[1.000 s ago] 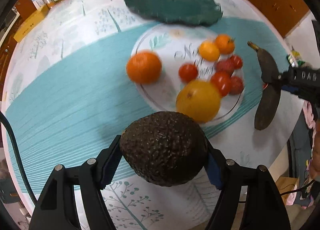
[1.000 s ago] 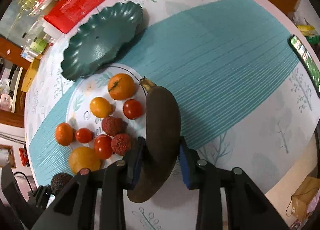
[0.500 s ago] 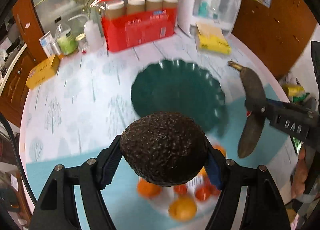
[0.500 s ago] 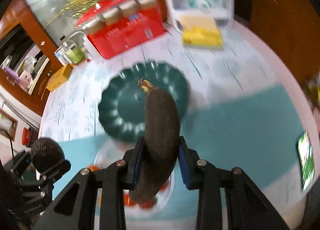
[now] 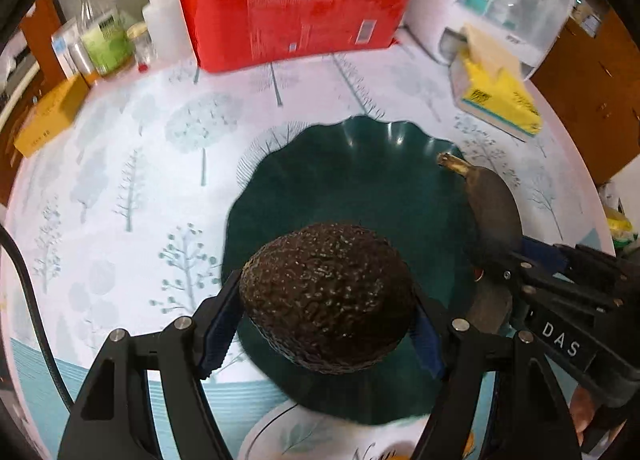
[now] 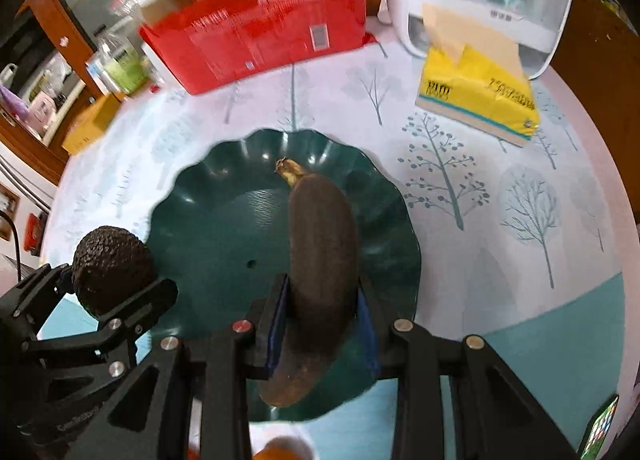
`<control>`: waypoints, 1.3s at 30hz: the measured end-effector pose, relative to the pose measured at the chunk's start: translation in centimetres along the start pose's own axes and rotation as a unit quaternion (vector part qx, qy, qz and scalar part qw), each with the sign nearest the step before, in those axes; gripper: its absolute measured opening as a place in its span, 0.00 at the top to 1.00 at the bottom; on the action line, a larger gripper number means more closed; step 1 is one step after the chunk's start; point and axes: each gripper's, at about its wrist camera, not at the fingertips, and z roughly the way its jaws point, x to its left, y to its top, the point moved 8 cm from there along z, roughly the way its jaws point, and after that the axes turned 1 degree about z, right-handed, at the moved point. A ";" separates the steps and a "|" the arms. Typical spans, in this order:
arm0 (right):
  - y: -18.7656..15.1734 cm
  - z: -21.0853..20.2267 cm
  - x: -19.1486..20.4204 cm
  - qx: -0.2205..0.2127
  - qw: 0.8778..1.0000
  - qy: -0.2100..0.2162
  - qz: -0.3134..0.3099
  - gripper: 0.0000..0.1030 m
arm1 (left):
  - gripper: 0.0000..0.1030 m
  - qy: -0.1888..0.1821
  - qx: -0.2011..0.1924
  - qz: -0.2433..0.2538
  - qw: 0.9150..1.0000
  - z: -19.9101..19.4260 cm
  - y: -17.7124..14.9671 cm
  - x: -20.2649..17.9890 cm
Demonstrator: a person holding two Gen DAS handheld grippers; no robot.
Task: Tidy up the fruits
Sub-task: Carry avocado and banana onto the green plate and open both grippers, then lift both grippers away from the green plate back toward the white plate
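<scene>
Left tongs (image 5: 326,334) were clamped on the avocado (image 5: 326,296), right tongs (image 6: 322,330) squeezed tight on a blackened banana (image 6: 320,260), both over the green dish (image 6: 224,228). Only "DAS" was readable, on the right tongs.

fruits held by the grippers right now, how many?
2. Avocado clamped in the left gripper; dark banana in the right gripper, both over the green plate.
</scene>
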 end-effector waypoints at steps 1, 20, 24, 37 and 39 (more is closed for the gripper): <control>0.1 0.5 -0.2 0.005 1.000 -0.002 0.001 0.69 | 0.29 -0.003 0.007 -0.005 1.000 0.8 0.1 -0.1; 1.5 -0.8 -1.2 -0.011 0.999 0.033 -0.002 0.51 | 0.02 0.011 0.010 -0.015 1.000 0.0 0.7 0.2; 1.2 -3.3 -0.9 -0.037 0.999 0.021 -0.018 0.51 | 0.02 0.014 -0.013 -0.017 1.000 -3.5 0.1 0.5; -2.1 -12.9 0.0 -0.106 0.993 0.028 -0.037 0.51 | 0.02 0.003 -0.094 -0.039 0.995 -15.6 -3.9 0.6; -3.0 -14.4 0.4 -0.116 0.992 0.032 -0.043 0.51 | 0.02 0.007 -0.106 -0.039 0.994 -17.3 -4.7 0.4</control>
